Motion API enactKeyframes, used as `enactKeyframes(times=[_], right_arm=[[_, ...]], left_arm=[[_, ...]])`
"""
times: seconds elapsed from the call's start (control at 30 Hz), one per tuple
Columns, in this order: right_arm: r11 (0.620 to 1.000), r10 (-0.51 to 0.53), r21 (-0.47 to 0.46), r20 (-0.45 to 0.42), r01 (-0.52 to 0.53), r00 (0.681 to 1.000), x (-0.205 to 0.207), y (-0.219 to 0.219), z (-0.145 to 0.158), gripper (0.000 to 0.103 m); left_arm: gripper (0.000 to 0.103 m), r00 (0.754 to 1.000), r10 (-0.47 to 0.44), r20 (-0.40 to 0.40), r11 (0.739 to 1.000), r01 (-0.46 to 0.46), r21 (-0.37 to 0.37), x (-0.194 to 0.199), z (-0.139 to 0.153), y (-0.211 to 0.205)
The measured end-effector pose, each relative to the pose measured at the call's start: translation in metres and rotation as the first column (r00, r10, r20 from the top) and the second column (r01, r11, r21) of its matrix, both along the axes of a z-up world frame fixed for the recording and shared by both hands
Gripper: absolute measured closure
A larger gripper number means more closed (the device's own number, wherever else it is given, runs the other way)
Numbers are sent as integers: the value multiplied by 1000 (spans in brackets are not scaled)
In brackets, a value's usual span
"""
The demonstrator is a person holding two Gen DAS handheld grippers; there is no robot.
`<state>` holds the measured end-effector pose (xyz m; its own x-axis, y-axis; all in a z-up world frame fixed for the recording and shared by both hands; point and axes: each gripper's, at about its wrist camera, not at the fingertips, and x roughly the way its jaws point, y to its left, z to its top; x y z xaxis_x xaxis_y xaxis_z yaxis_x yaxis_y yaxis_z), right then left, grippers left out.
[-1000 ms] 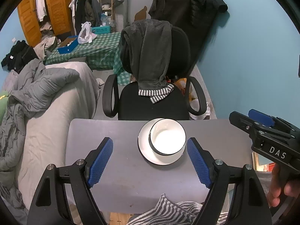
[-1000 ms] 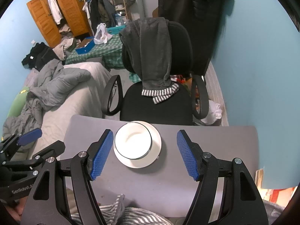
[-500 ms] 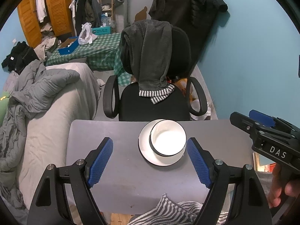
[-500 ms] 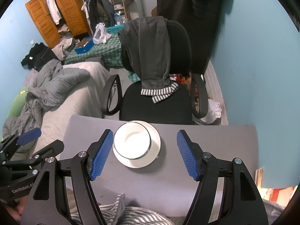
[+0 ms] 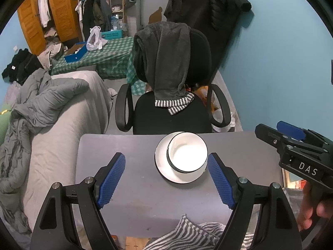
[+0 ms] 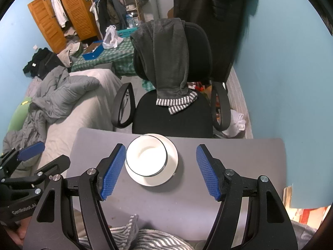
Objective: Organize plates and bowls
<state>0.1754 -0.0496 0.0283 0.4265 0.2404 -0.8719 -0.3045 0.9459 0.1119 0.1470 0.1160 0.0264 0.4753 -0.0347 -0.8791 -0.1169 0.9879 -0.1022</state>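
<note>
the left gripper (image 5: 166, 177) is held level w/ blue pads spread wide, nothing between them. the right gripper (image 6: 161, 169) is likewise held w/ jaws wide apart & empty. both are kept side by side, pointing fwd. part of the right hand (image 5: 312, 210) is seen on its handle.

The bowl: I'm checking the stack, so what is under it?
The bowl sits on a white plate on the grey table. Dark rim lines suggest nested bowls; the plate's middle is covered.

white bowl (image 5: 187, 155) with black rim, white plate (image 5: 164, 169), grey table (image 5: 135, 198), black chair (image 5: 170, 118), blue wall (image 5: 281, 62)
</note>
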Motion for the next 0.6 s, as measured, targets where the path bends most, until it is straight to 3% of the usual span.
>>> enactKeyframes(times=[0.6], right_arm=[[1000,-3,-6,-8,3,1000,-1,-5,-4,33]], left_arm=[[21,1000,-13,4,1000,13,2,-4,2,-4]])
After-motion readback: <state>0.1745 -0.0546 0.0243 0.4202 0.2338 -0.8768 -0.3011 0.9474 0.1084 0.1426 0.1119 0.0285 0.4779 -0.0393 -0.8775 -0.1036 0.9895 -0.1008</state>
